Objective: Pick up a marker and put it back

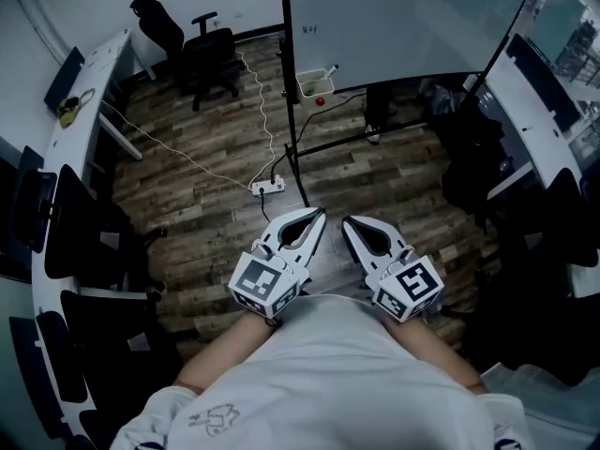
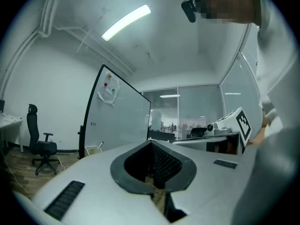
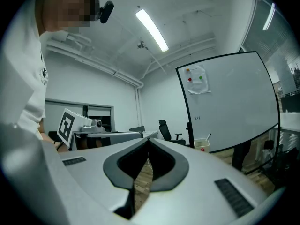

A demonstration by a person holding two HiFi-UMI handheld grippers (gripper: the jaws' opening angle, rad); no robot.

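A marker (image 1: 331,70) stands in a small white tray (image 1: 312,85) hung at the lower edge of the whiteboard (image 1: 403,17), far ahead of me. The tray (image 3: 202,142) and marker (image 3: 207,137) also show in the right gripper view, and small in the left gripper view the tray (image 2: 93,149) shows beside the whiteboard (image 2: 117,118). My left gripper (image 1: 320,212) and right gripper (image 1: 345,220) are held side by side close to my body above the wooden floor. Both are shut and hold nothing; the left gripper (image 2: 151,141) and the right gripper (image 3: 149,141) have their jaws meeting at the tips.
A power strip (image 1: 267,187) with a white cable lies on the floor near the whiteboard's stand (image 1: 292,157). A black office chair (image 1: 202,50) stands at the back left. Desks (image 1: 80,111) run along the left, and a desk (image 1: 534,92) with dark chairs stands on the right.
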